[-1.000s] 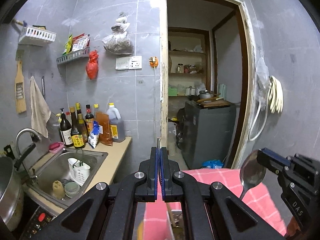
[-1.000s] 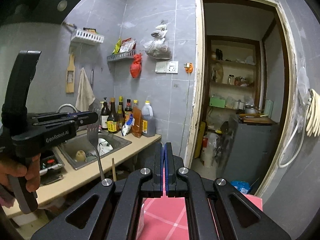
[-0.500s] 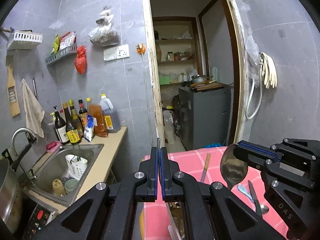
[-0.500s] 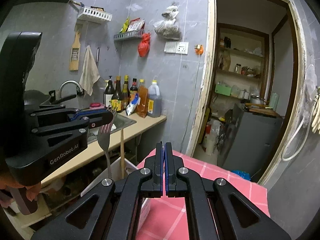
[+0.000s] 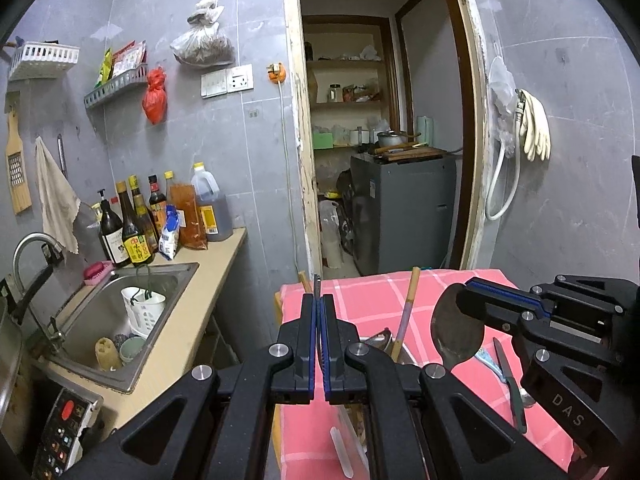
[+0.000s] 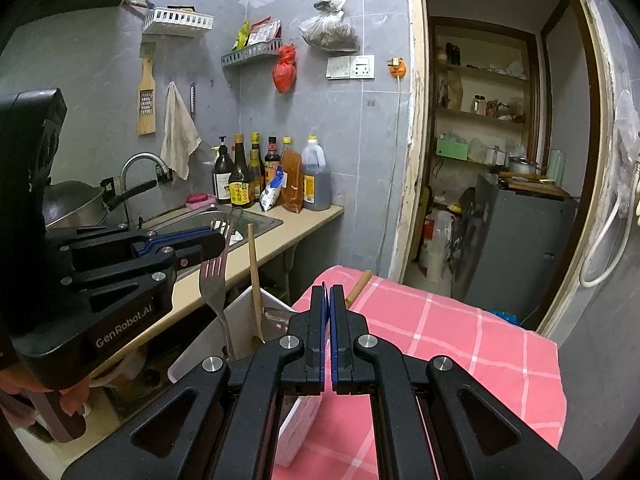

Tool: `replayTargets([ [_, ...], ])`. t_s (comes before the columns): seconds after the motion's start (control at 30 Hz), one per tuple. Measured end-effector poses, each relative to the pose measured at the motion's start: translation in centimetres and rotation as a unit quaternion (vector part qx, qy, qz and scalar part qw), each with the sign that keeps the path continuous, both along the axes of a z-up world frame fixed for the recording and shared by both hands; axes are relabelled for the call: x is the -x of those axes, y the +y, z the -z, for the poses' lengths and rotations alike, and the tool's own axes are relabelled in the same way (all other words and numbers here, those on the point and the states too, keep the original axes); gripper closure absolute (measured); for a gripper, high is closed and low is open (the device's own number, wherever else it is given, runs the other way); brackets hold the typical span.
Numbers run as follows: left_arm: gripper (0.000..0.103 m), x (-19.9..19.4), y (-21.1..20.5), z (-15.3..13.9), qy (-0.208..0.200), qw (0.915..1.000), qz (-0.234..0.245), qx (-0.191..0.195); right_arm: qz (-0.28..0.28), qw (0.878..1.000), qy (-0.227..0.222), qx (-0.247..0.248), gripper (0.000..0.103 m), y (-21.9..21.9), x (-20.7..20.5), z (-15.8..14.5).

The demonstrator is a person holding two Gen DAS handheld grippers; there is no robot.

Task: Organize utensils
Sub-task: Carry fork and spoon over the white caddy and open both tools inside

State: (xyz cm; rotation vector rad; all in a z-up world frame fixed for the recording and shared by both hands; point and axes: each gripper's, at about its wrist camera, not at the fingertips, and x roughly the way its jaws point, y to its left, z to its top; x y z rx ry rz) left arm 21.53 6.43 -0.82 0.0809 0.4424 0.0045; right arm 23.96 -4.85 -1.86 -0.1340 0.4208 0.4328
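My left gripper (image 5: 319,312) is shut on a metal fork (image 6: 216,284); in the right wrist view the fork hangs tines up, its handle reaching down into a white utensil holder (image 6: 244,320). My right gripper (image 6: 330,304) is shut on a metal spoon (image 5: 456,330), bowl up, seen in the left wrist view beside the left gripper. A wooden stick (image 6: 254,280) stands in the holder. Both grippers hover over a table with a pink checked cloth (image 5: 360,292).
A knife (image 5: 508,380) and another small utensil (image 5: 488,358) lie on the cloth at the right. A counter with a sink (image 5: 120,308), bottles (image 5: 132,224) and a faucet (image 5: 32,248) runs along the left. A doorway (image 5: 380,140) opens ahead.
Both grippers have tilted and lowered toward the table; more of the pink cloth and the utensil holder has come into view. The fork and spoon remain gripped.
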Motion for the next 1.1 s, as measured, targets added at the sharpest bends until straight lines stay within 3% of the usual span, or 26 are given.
replayTargets([
  [0.53, 0.098, -0.1, 0.9, 0.9, 0.039, 0.9981, 0.017, 0.044, -0.004, 1.000, 0.029, -0.005, 0.100, 0.1, -0.1, 0.9],
  [0.6, 0.088, -0.1, 1.0, 1.0, 0.044, 0.9970, 0.025, 0.058, -0.005, 0.999, 0.032, -0.006, 0.099, 0.1, 0.0, 1.0],
  [0.67, 0.071, 0.1, 1.1, 0.9, 0.040, 0.9965, 0.026, 0.068, -0.002, 0.999, 0.032, -0.010, 0.099, -0.1, 0.1, 1.0],
  [0.83, 0.066, 0.6, 1.9, 0.4, 0.030, 0.9945, 0.023, 0.098, 0.013, 0.999, 0.031, -0.025, 0.099, -1.3, 0.4, 0.4],
  [0.9, 0.061, 0.6, 2.2, 0.1, 0.027, 0.9937, 0.021, 0.106, 0.023, 0.999, 0.027, -0.033, 0.090, -2.0, 0.5, 0.0],
  [0.97, 0.049, 0.8, 2.3, -0.3, 0.016, 0.9931, 0.019, 0.114, 0.036, 0.998, 0.018, -0.046, 0.064, -3.1, 0.8, -0.5],
  [1.1, 0.041, 0.9, 1.6, -1.1, 0.001, 0.9917, 0.022, 0.127, 0.057, 0.996, 0.000, -0.064, 0.059, -5.3, 1.7, -1.5],
])
